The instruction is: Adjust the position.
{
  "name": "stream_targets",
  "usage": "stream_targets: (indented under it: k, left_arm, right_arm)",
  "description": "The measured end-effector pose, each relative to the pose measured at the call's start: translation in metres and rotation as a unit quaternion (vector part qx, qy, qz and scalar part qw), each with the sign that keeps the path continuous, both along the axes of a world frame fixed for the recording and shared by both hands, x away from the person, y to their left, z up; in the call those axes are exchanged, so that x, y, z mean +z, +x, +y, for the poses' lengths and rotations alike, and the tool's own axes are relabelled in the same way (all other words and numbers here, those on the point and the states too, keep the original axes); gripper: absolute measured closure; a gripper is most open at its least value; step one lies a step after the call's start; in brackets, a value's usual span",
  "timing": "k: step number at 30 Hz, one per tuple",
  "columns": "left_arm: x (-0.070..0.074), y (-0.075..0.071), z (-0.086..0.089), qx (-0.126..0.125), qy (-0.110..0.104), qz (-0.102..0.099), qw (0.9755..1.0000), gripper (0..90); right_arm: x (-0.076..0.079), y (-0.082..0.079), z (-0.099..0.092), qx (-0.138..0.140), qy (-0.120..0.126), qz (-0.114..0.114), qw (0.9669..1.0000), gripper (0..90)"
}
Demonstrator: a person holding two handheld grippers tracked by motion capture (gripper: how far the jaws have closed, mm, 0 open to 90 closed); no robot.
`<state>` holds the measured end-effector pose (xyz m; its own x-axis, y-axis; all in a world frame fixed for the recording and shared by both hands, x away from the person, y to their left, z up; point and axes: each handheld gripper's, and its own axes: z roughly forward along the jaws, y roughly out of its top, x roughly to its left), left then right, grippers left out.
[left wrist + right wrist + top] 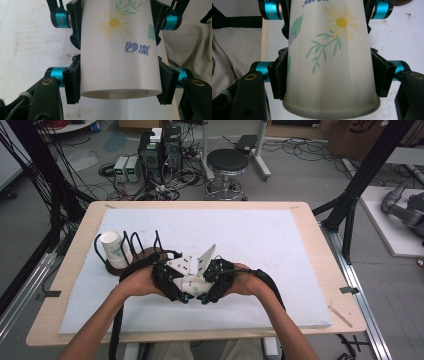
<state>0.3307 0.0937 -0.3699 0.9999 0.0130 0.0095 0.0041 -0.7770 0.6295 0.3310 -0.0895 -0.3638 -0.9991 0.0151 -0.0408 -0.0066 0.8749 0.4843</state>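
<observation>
In the high view, hands and both tongs hide most of the white flower-printed paper cup (pixel 192 282) near the tabletop's (pixel 260 240) front edge. It lies level, rim toward the right tongs (pixel 329 75), base toward the left tongs (pixel 117 75); both clamp it. A second paper cup (pixel 115 249) sits in the black wire rack (pixel 142 245).

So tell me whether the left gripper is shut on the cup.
Shut on it: in the left gripper view the left gripper has both black pads pressed against the paper cup's sides.
</observation>
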Motion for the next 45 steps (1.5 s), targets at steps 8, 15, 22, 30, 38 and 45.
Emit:
stream_targets:
  k: [8,15,22,30,38,45]
  left_arm:
    - [0.001,-0.001,0.001,0.000,-0.002,-0.003,1.0000,35.1]
    - [0.001,-0.001,0.001,-0.001,0.001,-0.001,1.0000,35.1]
    - [0.002,-0.002,0.002,0.005,-0.011,-0.003,0.9999,35.1]
    - [0.002,-0.004,0.014,0.018,-0.067,0.000,0.9976,35.1]
    - [-0.002,-0.006,0.028,0.036,-0.131,0.004,0.9907,35.3]
    - [-0.005,-0.007,0.036,0.049,-0.184,0.010,0.9817,35.5]
  right_arm:
    - [0.008,0.001,-0.005,-0.002,0.069,0.000,0.9976,14.3]
    - [0.016,0.003,-0.011,-0.008,0.103,-0.004,0.9946,14.3]
    - [0.018,0.002,-0.012,-0.004,0.108,-0.002,0.9941,14.3]
    - [0.022,-0.001,-0.025,-0.007,0.148,0.001,0.9890,14.3]
    - [0.022,-0.002,-0.046,-0.021,0.196,0.010,0.9803,14.3]
    - [0.015,-0.001,-0.059,-0.033,0.231,0.017,0.9721,14.2]
